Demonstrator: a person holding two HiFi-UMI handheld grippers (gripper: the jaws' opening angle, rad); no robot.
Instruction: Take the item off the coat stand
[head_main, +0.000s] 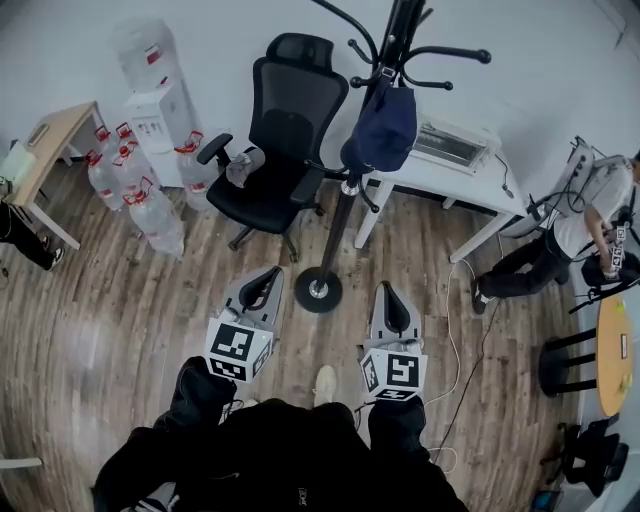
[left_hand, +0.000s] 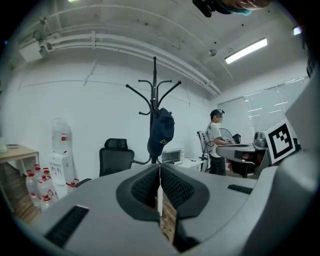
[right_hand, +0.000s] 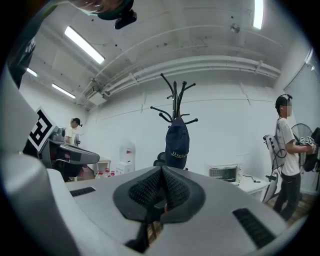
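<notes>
Cap (head_main: 383, 128), dark navy, hangs limp from a hook of the coat stand (head_main: 343, 215), ahead of both claws and above them, well apart from either; it droops crown-down because only the hook carries it, so we judge it must be lifted up and off, not pulled straight back.

We hold the left claw (head_main: 262, 285) and the right claw (head_main: 390, 300) side by side, about level, one on each side of the stand's round base; that squares us to the pole, and each gripper view has the cap nearly dead ahead, just over the jaw line.

Left claw: jaws together, only a thin slit between the ribbed pads, nothing in them; right claw: jaws pressed fully together, likewise empty. We keep them closed since nothing is within reach; in our judgement one will have to open before it meets the cloth.

Beyond the left claw stands an office chair (head_main: 280, 140), close beside the pole; beyond the right claw a white tabletop (head_main: 440, 180) sits behind the stand; both crowd the approach, so we judge that coming in from the front is the sensible line. A person (head_main: 590, 225) stands far off to the right claw's outer side.
</notes>
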